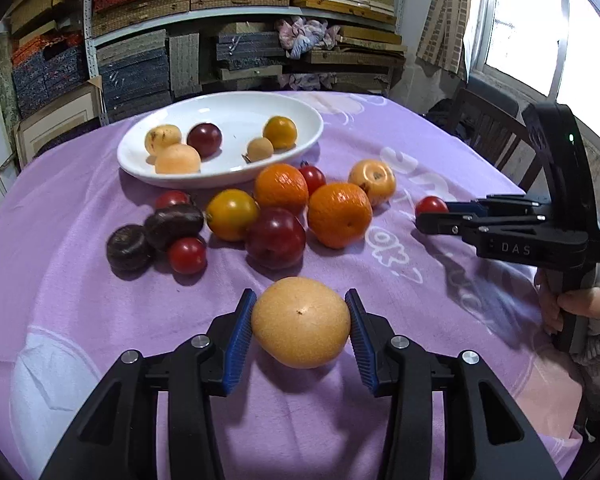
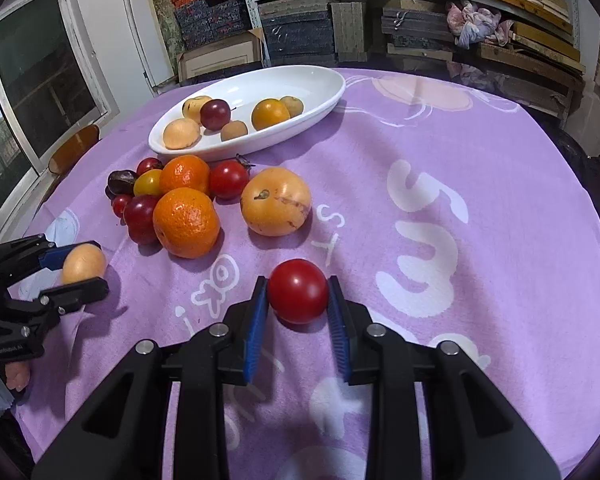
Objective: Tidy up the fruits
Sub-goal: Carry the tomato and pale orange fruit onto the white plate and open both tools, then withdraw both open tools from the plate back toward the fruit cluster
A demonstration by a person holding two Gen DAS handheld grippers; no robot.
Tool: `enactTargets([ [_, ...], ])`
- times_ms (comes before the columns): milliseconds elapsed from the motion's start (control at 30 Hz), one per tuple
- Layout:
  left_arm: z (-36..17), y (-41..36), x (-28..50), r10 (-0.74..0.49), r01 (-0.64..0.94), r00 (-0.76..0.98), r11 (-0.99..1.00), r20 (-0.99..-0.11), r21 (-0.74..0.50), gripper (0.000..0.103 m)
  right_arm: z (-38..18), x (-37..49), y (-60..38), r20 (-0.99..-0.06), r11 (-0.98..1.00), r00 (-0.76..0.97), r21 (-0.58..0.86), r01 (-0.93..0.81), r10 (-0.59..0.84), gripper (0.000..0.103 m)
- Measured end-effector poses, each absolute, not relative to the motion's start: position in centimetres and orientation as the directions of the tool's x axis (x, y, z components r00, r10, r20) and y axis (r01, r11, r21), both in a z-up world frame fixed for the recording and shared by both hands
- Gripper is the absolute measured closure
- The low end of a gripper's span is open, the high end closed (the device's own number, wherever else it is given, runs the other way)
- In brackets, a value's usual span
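My left gripper (image 1: 300, 295) is shut on a pale orange round fruit (image 1: 300, 322), both blue pads against its sides, just over the purple tablecloth (image 1: 380, 380). The right wrist view shows that same left gripper (image 2: 85, 272) and fruit (image 2: 82, 262) at the far left. My right gripper (image 2: 297, 282) is shut on a red tomato (image 2: 298, 292) low over the cloth; from the left wrist it appears at the right (image 1: 434, 214), with the tomato (image 1: 430, 205) at its tips. A white oval plate (image 1: 228, 178) at the back holds several small fruits.
In front of the plate lie two oranges (image 1: 338, 214), a dark red plum (image 1: 275, 238), a yellow tomato (image 1: 231, 214), dark passion fruits (image 1: 172, 220), cherry tomatoes and a large yellow-orange fruit (image 2: 276, 202). A wooden chair (image 1: 496, 136) stands right of the table; stacked shelves fill the back.
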State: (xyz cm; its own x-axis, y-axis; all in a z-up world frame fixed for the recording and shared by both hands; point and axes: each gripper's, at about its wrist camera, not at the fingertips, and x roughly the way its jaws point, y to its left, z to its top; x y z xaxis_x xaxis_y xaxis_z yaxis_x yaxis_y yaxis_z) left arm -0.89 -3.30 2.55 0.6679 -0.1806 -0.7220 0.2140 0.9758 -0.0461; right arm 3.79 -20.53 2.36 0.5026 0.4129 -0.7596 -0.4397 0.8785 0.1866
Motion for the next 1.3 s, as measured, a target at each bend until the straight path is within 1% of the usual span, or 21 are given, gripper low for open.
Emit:
enactTargets([
  [100, 5.6, -1.7, 0.6, -0.129, 0.176, 0.714, 0.984, -0.688, -0.003, 0.057, 4.1, 4.3, -20.3, -0.745, 0.875, 0.523, 0.167, -0.454, 0.414, 0.075],
  [233, 10.1, 0.4, 4.6, -0.062, 0.107, 0.774, 0.994, -0.63, 0.035, 0.057, 9.9, 6.2, -18.8, -0.676, 0.871, 0.612, 0.092, -0.482, 0.41, 0.075],
  [300, 11.3, 1.3, 7.4, -0.059, 0.082, 0.778, 0.997, -0.625, 0.008, 0.057, 11.9, 7.9, -17.4, -0.654, 0.869, 0.636, 0.065, -0.491, 0.409, 0.075],
  [367, 11.3, 1.7, 10.1, -0.067, 0.072, 0.763, 0.997, -0.643, -0.019, 0.057, 12.5, 10.3, -15.5, -0.657, 0.864, 0.635, 0.051, -0.5, 0.406, 0.075],
  [433, 10.7, 1.8, 12.5, -0.057, 0.058, 0.747, 0.998, -0.662, -0.02, 0.057, 12.2, 12.8, -13.8, -0.668, 0.861, 0.626, 0.046, -0.506, 0.403, 0.075],
  [567, 9.1, 2.6, 17.4, -0.05, 0.023, 0.699, 0.999, -0.713, -0.048, 0.057, 10.2, 18.5, -10.2, -0.724, 0.862, 0.57, 0.067, -0.503, 0.389, 0.075],
  [700, 7.6, 3.3, 22.1, -0.05, 0.001, 0.654, 0.998, -0.755, -0.066, 0.057, 7.8, 22.4, -7.2, -0.782, 0.858, 0.509, 0.062, -0.51, 0.359, 0.075],
  [867, 5.1, 4.3, 25.3, -0.048, -0.021, 0.6, 0.997, -0.799, -0.076, 0.057, 5.7, 24.3, -5.4, -0.821, 0.851, 0.473, 0.029, -0.525, 0.32, 0.074],
  [1000, 4.9, 4.7, 25.7, -0.071, -0.033, 0.594, 0.993, -0.802, -0.112, 0.057, 4.8, 24.7, -4.7, -0.832, 0.841, 0.466, 0.002, -0.541, 0.302, 0.074],
  [1033, 5.0, 4.7, 25.7, -0.071, -0.036, 0.595, 0.993, -0.801, -0.115, 0.055, 4.7, 24.6, -4.8, -0.831, 0.84, 0.465, 0.005, -0.543, 0.305, 0.068],
  [1067, 5.1, 4.6, 25.7, -0.061, -0.039, 0.598, 0.994, -0.799, -0.105, 0.05, 4.8, 24.6, -4.7, -0.831, 0.839, 0.462, 0.01, -0.544, 0.309, 0.062],
  [1100, 5.4, 4.5, 25.5, -0.049, -0.04, 0.606, 0.995, -0.794, -0.092, 0.046, 5.0, 24.5, -4.9, -0.826, 0.841, 0.469, 0.011, -0.541, 0.313, 0.053],
  [1133, 5.9, 4.5, 25.0, -0.044, -0.038, 0.619, 0.996, -0.784, -0.086, 0.041, 5.4, 24.2, -5.1, -0.814, 0.843, 0.485, 0.01, -0.538, 0.319, 0.053],
  [1200, 7.5, 4.5, 23.9, -0.048, -0.032, 0.647, 0.995, -0.761, -0.09, 0.04, 7.0, 23.3, -5.8, -0.791, 0.844, 0.512, 0.009, -0.537, 0.334, 0.052],
  [1267, 9.5, 4.7, 22.2, -0.052, -0.029, 0.675, 0.995, -0.736, -0.096, 0.038, 9.1, 21.8, -7.2, -0.756, 0.847, 0.545, 0.022, -0.531, 0.362, 0.05],
  [1300, 10.7, 4.8, 21.1, -0.047, -0.028, 0.693, 0.995, -0.719, -0.093, 0.036, 10.5, 20.7, -8.2, -0.731, 0.848, 0.566, 0.032, -0.529, 0.381, 0.041],
])
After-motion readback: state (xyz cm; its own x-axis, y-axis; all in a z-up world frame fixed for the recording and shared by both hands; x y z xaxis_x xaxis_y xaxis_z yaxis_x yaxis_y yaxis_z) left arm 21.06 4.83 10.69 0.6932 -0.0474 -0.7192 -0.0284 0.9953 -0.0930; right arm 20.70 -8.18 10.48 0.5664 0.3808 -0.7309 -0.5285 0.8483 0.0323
